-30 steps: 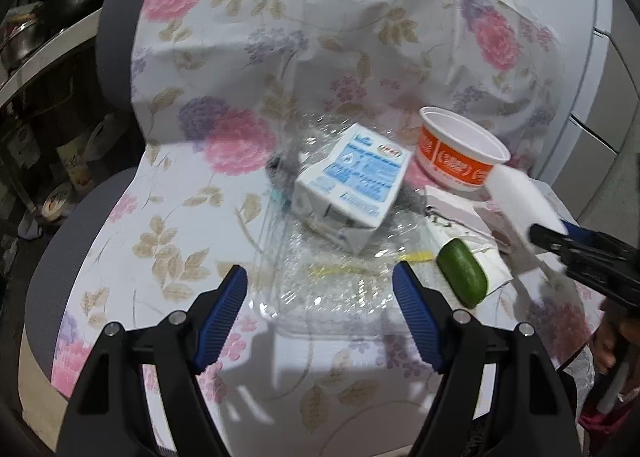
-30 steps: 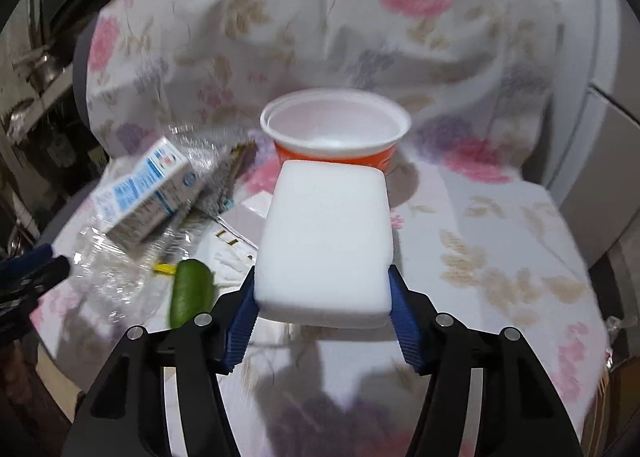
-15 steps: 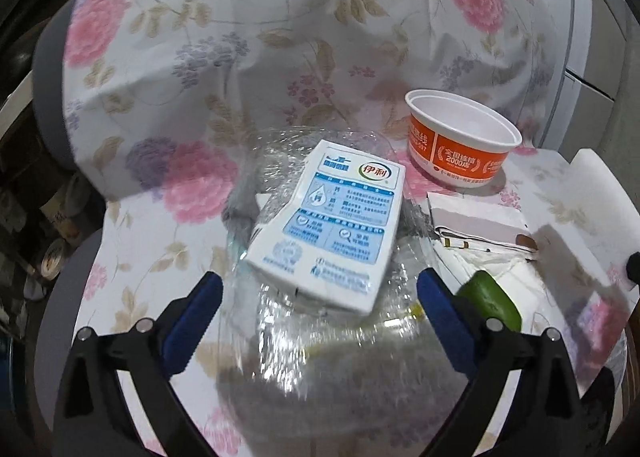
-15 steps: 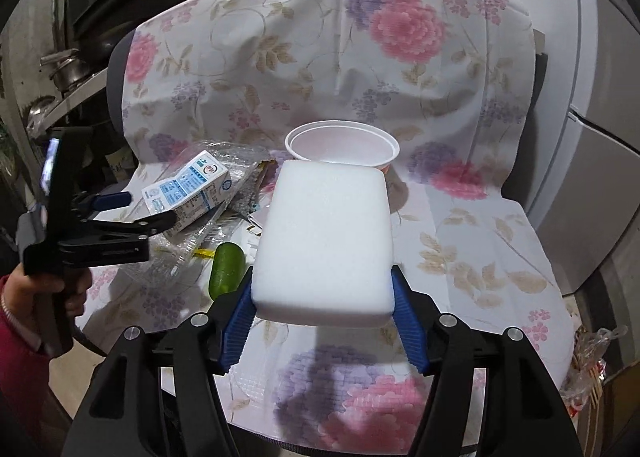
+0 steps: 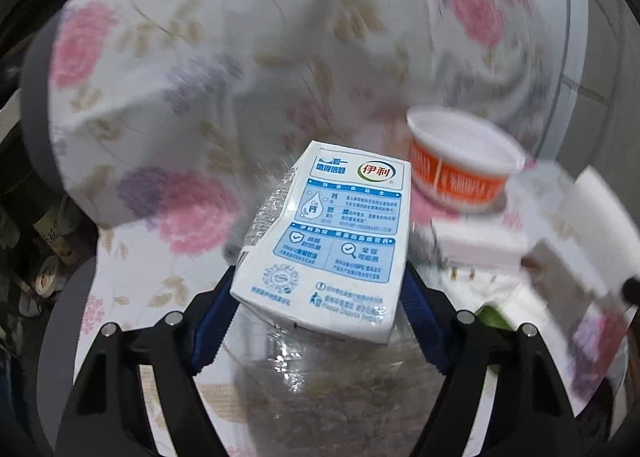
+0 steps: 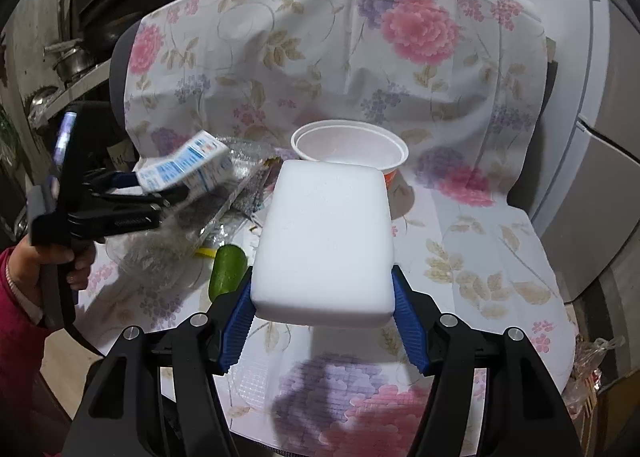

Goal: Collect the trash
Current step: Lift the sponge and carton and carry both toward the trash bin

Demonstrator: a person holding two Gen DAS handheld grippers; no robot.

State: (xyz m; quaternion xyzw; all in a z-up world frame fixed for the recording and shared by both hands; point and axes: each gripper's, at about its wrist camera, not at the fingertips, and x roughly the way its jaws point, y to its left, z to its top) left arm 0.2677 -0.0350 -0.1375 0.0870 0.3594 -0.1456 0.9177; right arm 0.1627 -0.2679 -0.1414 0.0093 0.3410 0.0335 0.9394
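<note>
My left gripper (image 5: 318,317) is shut on a white and blue milk carton (image 5: 332,237) and holds it lifted above clear plastic wrap (image 5: 320,389). The carton also shows in the right wrist view (image 6: 184,167), held by the left gripper (image 6: 160,193). My right gripper (image 6: 322,321) is shut on a white foam block (image 6: 324,241) and holds it above the floral cloth. An orange and white cup (image 6: 348,145) stands behind the block; it shows in the left wrist view too (image 5: 464,161).
A green cucumber piece (image 6: 226,271) lies on the floral cloth (image 6: 460,257) beside crumpled plastic wrap (image 6: 168,245). White folded paper (image 5: 480,249) lies right of the carton. A grey cabinet (image 6: 600,177) stands at right, kitchen shelves with pots at left.
My left gripper moved in around the milk carton, closed on it and lifted it. My right gripper pulled back and up, still holding the foam block.
</note>
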